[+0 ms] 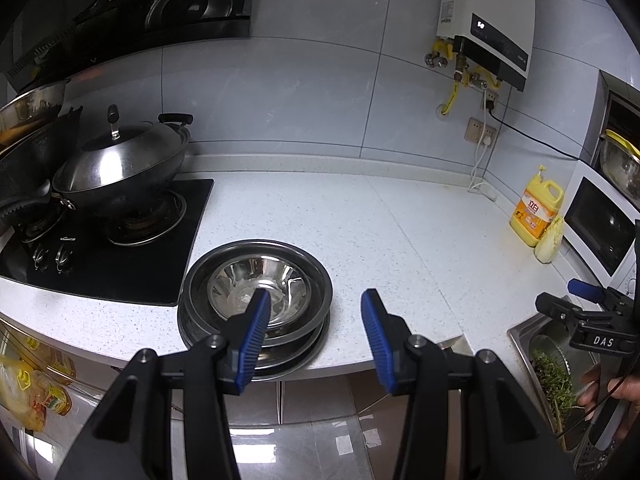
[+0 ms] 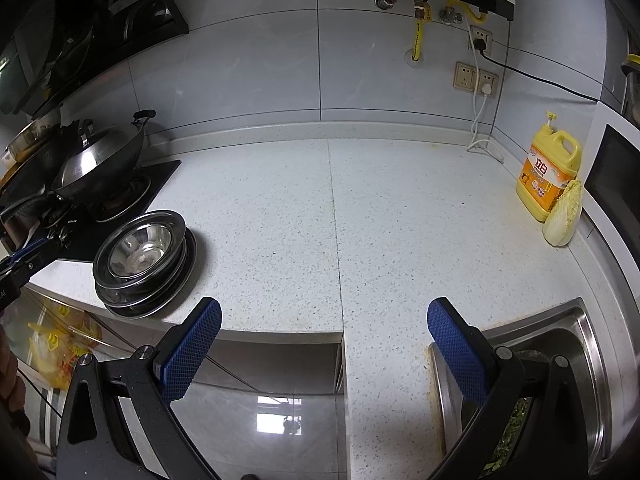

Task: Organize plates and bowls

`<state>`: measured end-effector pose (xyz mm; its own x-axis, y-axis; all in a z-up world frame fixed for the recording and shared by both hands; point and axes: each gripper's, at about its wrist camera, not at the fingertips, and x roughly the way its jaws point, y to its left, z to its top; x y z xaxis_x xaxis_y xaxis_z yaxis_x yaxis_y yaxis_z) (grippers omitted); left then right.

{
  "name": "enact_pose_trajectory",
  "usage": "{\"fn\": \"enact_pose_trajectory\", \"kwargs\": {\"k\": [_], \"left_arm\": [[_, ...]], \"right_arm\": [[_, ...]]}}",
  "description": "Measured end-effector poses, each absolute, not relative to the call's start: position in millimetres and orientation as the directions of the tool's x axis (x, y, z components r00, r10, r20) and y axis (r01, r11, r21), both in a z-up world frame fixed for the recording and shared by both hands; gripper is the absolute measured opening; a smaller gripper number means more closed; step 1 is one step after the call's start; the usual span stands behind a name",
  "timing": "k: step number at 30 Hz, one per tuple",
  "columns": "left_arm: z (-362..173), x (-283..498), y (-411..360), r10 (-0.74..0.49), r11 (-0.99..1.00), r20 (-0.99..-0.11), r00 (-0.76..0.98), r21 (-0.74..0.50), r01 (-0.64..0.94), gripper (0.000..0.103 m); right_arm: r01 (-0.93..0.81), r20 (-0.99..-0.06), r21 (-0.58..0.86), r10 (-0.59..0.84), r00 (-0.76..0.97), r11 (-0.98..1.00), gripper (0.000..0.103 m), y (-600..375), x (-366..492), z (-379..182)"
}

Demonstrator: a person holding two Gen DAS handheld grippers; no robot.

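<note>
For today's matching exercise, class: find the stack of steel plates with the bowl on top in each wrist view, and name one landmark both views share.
Left wrist view: the stack of steel plates and bowl sits low, left of centre, beside the stove.
Right wrist view: the stack lies at the left, near the counter's front edge.
Shared landmark: the yellow detergent jug.

The sink [image 2: 576, 344] is cut off; greens [image 1: 554, 380] inside partly hidden.

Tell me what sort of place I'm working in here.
A home kitchen, by the look of it: a gas hob carrying a lidded wok, a speckled worktop holding a stack of steel plates and bowls, and a steel sink at its right end.
</note>
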<state>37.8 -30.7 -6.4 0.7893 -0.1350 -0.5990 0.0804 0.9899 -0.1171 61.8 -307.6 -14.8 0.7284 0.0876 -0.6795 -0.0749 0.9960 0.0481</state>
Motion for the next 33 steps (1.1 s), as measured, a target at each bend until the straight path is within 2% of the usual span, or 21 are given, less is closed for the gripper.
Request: {"fn": "enact_pose_trajectory", "kwargs": {"k": [13,18,19,21,22,33], "left_arm": [[-5.5,40.4,-36.9,-0.131,0.989,-0.578,0.805,-0.132,0.066,0.045],[-7.6,43.8,-37.2,-0.118,0.991,-0.604,0.788,-0.12,0.056,0.045],[-8.1,43.8,-37.5,-0.119,0.991,-0.606,0.787,-0.12,0.058,0.046],[-8.7,43.9,-38.7,-0.123,0.991,-0.609,0.783,-0.123,0.061,0.064],[-8.9,44.1,-39.1,-0.119,0.991,-0.61,0.783,-0.117,0.059,0.066],[-9.6,45.1,-41.1,-0.1,0.993,-0.609,0.787,-0.105,0.045,0.068]], "right_arm": [[-0.064,-0.679,0.053,0.083,0.73,0.997,0.101,-314.3,63.5,-15.1],[-0.065,-0.68,0.056,0.085,0.728,0.996,0.101,-314.5,64.1,-15.5],[-0.065,-0.68,0.056,0.086,0.728,0.996,0.101,-314.6,64.1,-15.6],[-0.066,-0.681,0.058,0.088,0.727,0.996,0.101,-314.4,64.5,-15.9],[-0.067,-0.681,0.058,0.088,0.727,0.996,0.101,-314.4,64.5,-16.3],[-0.063,-0.685,0.063,0.089,0.723,0.996,0.101,-317.0,66.0,-19.9]]}}
